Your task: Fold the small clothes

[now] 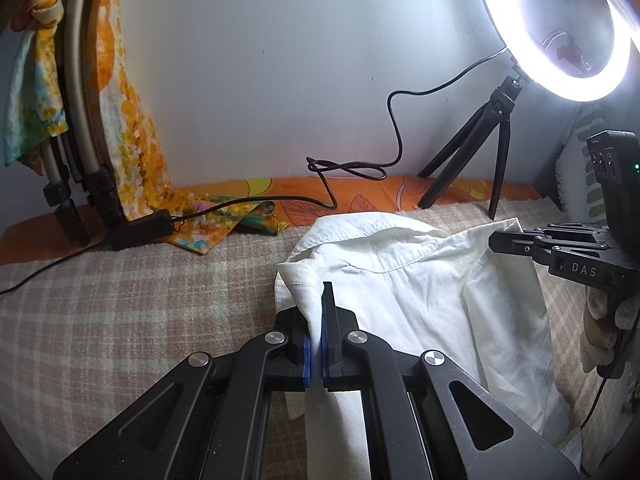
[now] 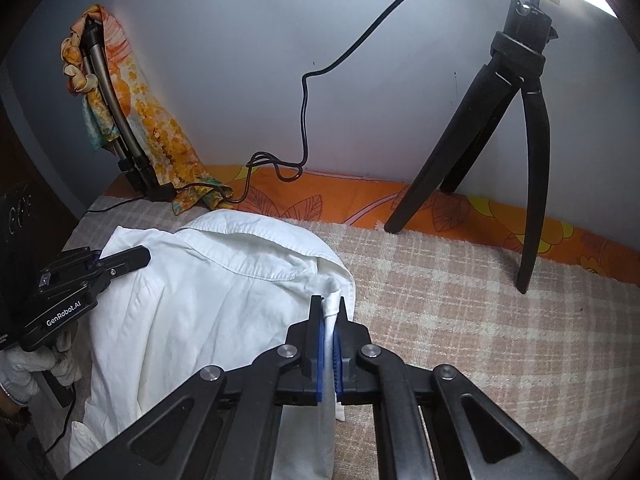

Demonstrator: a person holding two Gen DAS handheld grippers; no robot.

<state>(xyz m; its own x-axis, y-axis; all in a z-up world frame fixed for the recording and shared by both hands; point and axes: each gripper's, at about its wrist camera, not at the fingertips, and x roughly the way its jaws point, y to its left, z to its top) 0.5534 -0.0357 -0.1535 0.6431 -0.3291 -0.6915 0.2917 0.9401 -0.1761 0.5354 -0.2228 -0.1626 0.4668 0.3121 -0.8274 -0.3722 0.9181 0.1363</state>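
A small white collared shirt (image 1: 404, 276) lies on the checked blanket, collar toward the wall. My left gripper (image 1: 317, 312) is shut on the shirt's left shoulder edge, with white cloth pinched between its blue pads. My right gripper (image 2: 330, 316) is shut on the shirt's (image 2: 208, 292) right shoulder edge the same way. Each gripper also shows from the other side: the right one in the left wrist view (image 1: 504, 240), the left one in the right wrist view (image 2: 136, 258). The shirt's lower part hangs below both grippers, partly hidden.
A lit ring light (image 1: 560, 28) on a black tripod (image 2: 500, 132) stands at the back right. Its cable (image 1: 360, 168) lies along the wall. A floral scarf (image 2: 160, 136) drapes over a folded stand at the back left. An orange sheet (image 2: 360, 200) edges the checked blanket (image 2: 480, 320).
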